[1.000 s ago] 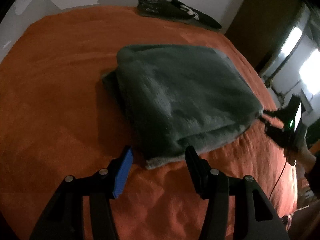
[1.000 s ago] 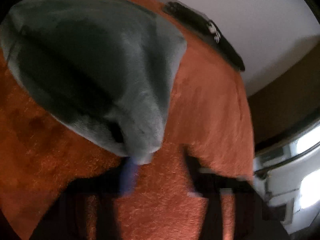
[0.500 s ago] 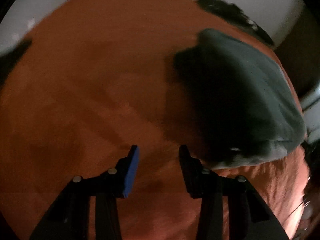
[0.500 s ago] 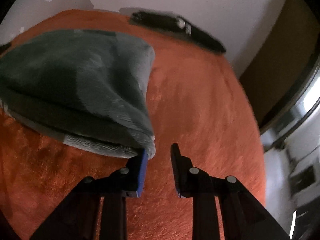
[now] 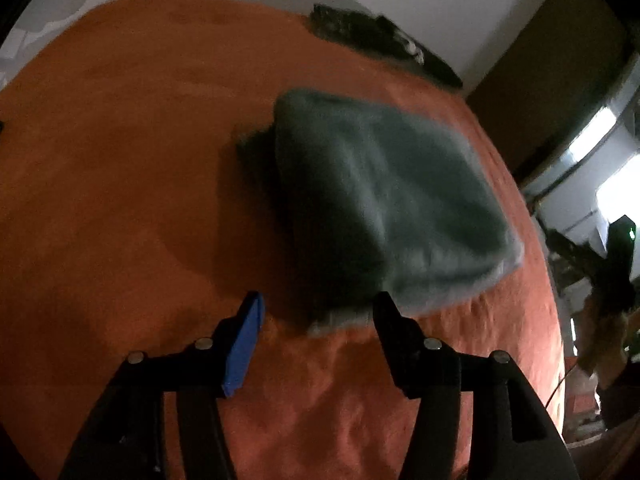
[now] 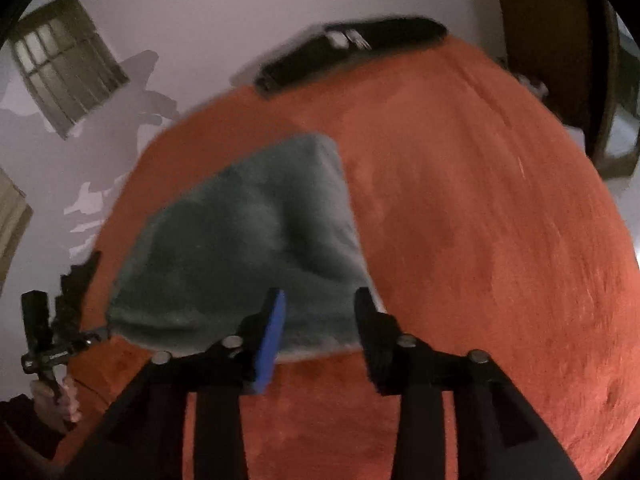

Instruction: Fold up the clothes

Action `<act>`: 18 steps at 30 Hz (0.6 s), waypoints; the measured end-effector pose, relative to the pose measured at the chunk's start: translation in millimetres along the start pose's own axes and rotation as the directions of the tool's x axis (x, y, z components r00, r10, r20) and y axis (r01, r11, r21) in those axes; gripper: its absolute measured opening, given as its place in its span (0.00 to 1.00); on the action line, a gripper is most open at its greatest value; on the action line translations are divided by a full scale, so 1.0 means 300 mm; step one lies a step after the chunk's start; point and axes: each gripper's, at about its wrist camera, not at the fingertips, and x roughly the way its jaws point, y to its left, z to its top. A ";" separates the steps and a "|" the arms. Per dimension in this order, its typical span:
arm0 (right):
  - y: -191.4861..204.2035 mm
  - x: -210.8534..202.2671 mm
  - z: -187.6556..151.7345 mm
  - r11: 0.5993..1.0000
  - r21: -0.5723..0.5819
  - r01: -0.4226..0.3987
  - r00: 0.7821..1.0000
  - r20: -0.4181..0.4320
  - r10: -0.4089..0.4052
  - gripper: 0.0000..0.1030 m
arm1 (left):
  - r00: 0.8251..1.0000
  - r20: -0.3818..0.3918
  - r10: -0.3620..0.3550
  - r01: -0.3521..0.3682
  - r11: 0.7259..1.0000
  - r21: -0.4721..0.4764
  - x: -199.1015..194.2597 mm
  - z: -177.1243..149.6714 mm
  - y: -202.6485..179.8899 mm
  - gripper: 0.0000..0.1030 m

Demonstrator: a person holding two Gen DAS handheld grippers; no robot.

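Observation:
A folded grey-green fleece garment [image 5: 384, 200] [image 6: 248, 248] lies on the orange bedspread [image 5: 120, 160] [image 6: 480, 200]. My left gripper [image 5: 320, 304] hovers at the garment's near corner. Its jaws are opening, and the corner's edge lies low between the fingertips with neither pad pressing on it. My right gripper [image 6: 320, 296] hangs over the garment's other near edge. Its jaws are opening too, and the fleece shows behind the gap without being gripped. At the left edge of the right wrist view, a hand [image 6: 56, 400] holds the left gripper [image 6: 52, 344].
A black garment [image 5: 380, 44] [image 6: 352, 52] lies at the bed's far edge against the pale wall. A brown door or cupboard [image 5: 540, 80] stands at the right. A window [image 6: 64, 76] is in the wall on the left.
My right gripper let go of the garment's corner, rose, rolled level and widened. My left gripper swung off to the left over bare bedspread, then came back to the corner, narrowing and widening.

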 end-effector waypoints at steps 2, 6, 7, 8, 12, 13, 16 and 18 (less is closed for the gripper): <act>0.057 0.007 0.008 0.999 -0.041 -0.022 1.000 0.009 0.023 0.38 | 0.999 0.044 0.017 -0.016 1.000 -0.005 -0.013 0.078 -0.002 0.56; 0.114 0.078 0.037 0.995 -0.057 -0.077 0.997 -0.009 0.076 0.38 | 0.997 0.080 -0.005 0.007 1.000 -0.024 0.003 0.191 -0.021 0.56; 0.115 0.115 0.042 0.996 -0.066 -0.068 0.997 -0.025 0.067 0.38 | 0.996 0.086 -0.006 0.008 1.000 -0.019 0.012 0.215 -0.030 0.56; 0.109 0.161 0.051 0.996 -0.076 -0.055 0.998 -0.043 0.052 0.38 | 0.996 0.087 0.000 0.000 1.000 -0.006 0.024 0.236 -0.039 0.56; 0.100 0.256 0.121 0.994 -0.106 -0.019 0.990 -0.143 0.004 0.38 | 0.996 0.085 0.011 -0.014 0.999 0.029 0.066 0.338 -0.062 0.57; 0.094 0.269 0.173 0.993 -0.117 -0.024 0.990 -0.144 0.007 0.39 | 0.996 0.083 0.011 -0.014 0.999 0.034 0.075 0.365 -0.065 0.57; 0.082 0.314 0.335 0.988 -0.149 -0.039 0.990 -0.143 0.018 0.68 | 1.000 0.020 -0.025 0.024 1.000 0.007 0.134 0.413 -0.008 0.60; 0.085 0.371 0.450 0.986 -0.160 -0.044 0.988 -0.156 0.019 0.75 | 0.998 -0.055 -0.036 0.035 0.999 -0.018 0.210 0.437 0.031 0.60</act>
